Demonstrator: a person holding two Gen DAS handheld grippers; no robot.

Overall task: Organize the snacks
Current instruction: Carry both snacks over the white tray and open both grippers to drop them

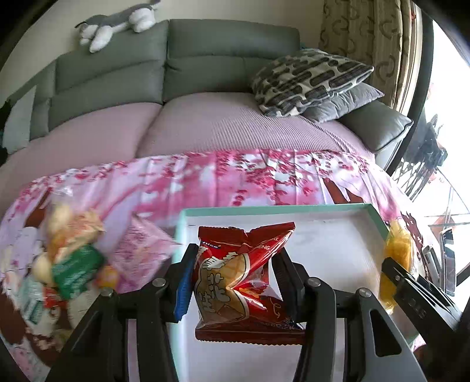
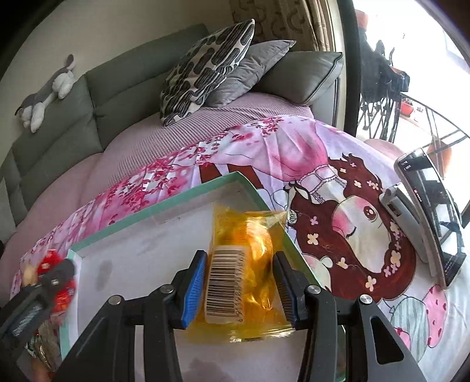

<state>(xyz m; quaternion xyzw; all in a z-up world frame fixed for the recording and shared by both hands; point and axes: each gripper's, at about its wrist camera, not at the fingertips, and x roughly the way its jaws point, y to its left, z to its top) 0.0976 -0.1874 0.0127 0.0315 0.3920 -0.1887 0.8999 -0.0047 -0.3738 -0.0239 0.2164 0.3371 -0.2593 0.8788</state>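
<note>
My left tool (image 1: 232, 273) is clamped on a red snack packet (image 1: 241, 282) above the teal-rimmed tray (image 1: 273, 208); my right tool (image 2: 239, 282) grips a yellow snack packet (image 2: 249, 258) over that tray's right edge, on the pink-clothed tabletop (image 2: 337, 176)

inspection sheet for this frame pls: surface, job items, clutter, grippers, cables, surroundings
Surface: pink floral cloth over the table.
Job's things: teal-rimmed tray; red snack packet; yellow snack packet; loose snack pile left of the tray.
Clutter: phone on a stand.
Grippers: left hand-held gripper shut on the red packet; right hand-held gripper shut on the yellow packet, both over the tray.
Cables: nothing seen.
Surroundings: grey sofa, cushions, plush toy.
</note>
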